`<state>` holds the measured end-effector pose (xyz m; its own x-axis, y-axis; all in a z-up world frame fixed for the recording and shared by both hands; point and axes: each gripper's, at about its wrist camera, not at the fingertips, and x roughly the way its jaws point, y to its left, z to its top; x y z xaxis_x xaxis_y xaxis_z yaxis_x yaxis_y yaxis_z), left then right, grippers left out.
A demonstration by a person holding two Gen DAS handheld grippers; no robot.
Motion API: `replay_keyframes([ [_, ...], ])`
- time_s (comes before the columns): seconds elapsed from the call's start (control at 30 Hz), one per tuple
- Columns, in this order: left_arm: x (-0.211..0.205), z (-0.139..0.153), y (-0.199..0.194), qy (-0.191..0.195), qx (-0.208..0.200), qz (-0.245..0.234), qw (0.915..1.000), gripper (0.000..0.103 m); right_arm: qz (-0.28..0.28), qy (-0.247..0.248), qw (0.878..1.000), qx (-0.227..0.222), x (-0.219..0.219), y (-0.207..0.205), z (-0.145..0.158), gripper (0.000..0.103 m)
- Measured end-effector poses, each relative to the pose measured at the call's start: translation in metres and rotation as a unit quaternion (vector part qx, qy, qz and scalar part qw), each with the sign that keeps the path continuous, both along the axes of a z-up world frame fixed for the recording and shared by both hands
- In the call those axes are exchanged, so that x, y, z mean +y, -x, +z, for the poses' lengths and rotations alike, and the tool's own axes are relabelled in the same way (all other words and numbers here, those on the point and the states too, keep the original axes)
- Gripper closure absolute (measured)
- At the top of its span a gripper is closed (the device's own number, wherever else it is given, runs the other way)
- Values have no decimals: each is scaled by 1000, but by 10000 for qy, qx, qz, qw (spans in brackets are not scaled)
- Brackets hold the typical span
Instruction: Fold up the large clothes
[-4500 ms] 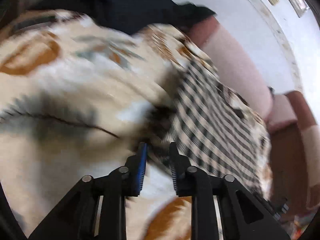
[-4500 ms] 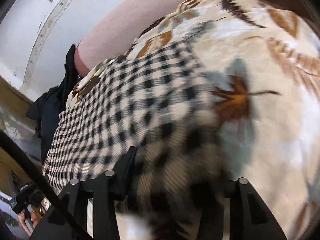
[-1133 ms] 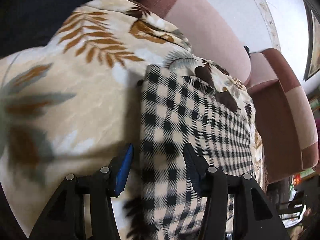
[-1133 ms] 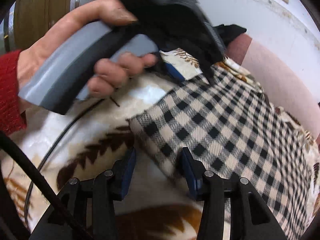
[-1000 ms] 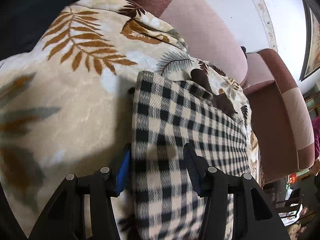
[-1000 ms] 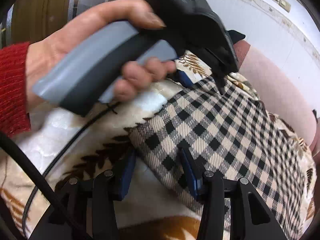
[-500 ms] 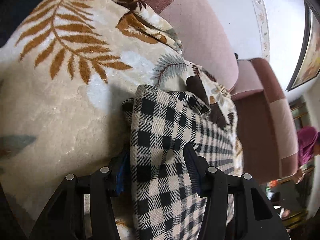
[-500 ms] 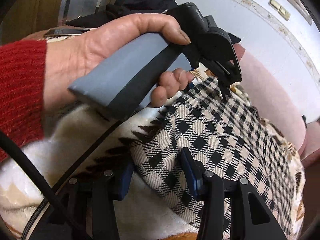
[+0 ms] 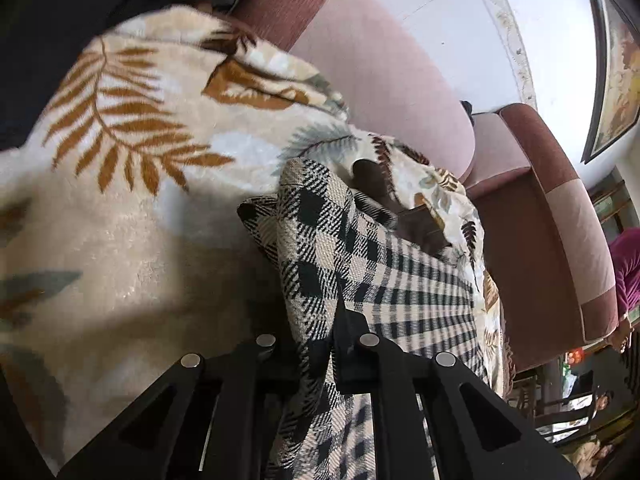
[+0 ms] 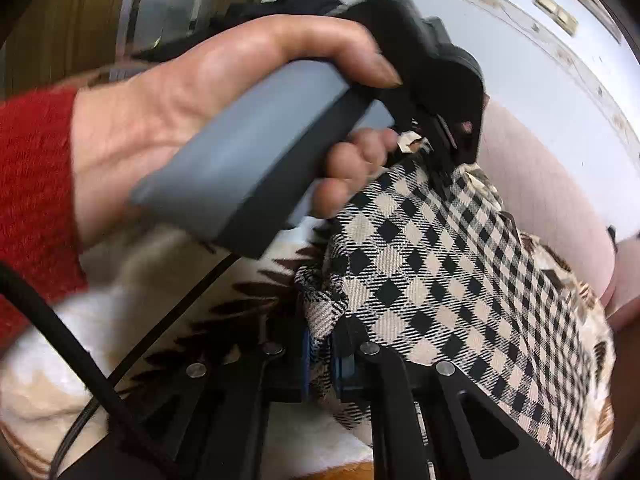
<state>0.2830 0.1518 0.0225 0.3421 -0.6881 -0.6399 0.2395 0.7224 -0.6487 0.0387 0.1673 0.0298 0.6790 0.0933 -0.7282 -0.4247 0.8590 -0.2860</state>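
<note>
A black-and-cream checked garment lies spread over a leaf-patterned blanket. My left gripper is closing its jaws on one near corner of the garment, and the cloth bunches up between the pads. In the right wrist view my right gripper is closing on the other near corner of the checked garment, with a fold pinched between its blue pads. A person's hand in a red sleeve holds the left gripper's grey handle just beyond, its tips on the cloth edge.
The blanket covers a pink and brown sofa with an armrest at the right. Dark clothes lie at the sofa's far end. A black cable crosses the near left. A person in magenta is at the far right.
Both grippers stood open around the garment's corners and have now closed on them. The left corner is lifted and bunched upward.
</note>
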Motion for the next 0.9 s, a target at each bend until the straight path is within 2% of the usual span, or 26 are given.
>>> replay_keyframes([
  [0.17, -9, 25, 18, -180, -224, 89, 9995, 94, 0, -359, 9988, -328, -27, 17, 31, 95],
  [0.3, -22, 36, 25, -193, -137, 294, 9993, 94, -101, -538, 9973, -483, -60, 23, 45, 96],
  [0.4, -44, 48, 21, -379, -44, 293, 9988, 95, -279, -775, 9949, -576, -92, 28, 60, 96],
  [0.53, -103, 76, 25, -810, -175, 31, 9966, 95, -584, -1099, 9901, -655, -149, 29, 77, 96],
  [0.67, -182, 94, 33, -1201, -282, -359, 9917, 95, -919, -1218, 9860, -678, -203, 36, 88, 96],
  [0.8, -261, 95, 41, -1337, -249, -665, 9885, 95, -1504, -1433, 9769, -499, -262, 58, 93, 96],
  [0.9, -325, 90, 49, -1484, -238, -939, 9842, 98, -2047, -1717, 9629, -378, -312, 76, 90, 96],
])
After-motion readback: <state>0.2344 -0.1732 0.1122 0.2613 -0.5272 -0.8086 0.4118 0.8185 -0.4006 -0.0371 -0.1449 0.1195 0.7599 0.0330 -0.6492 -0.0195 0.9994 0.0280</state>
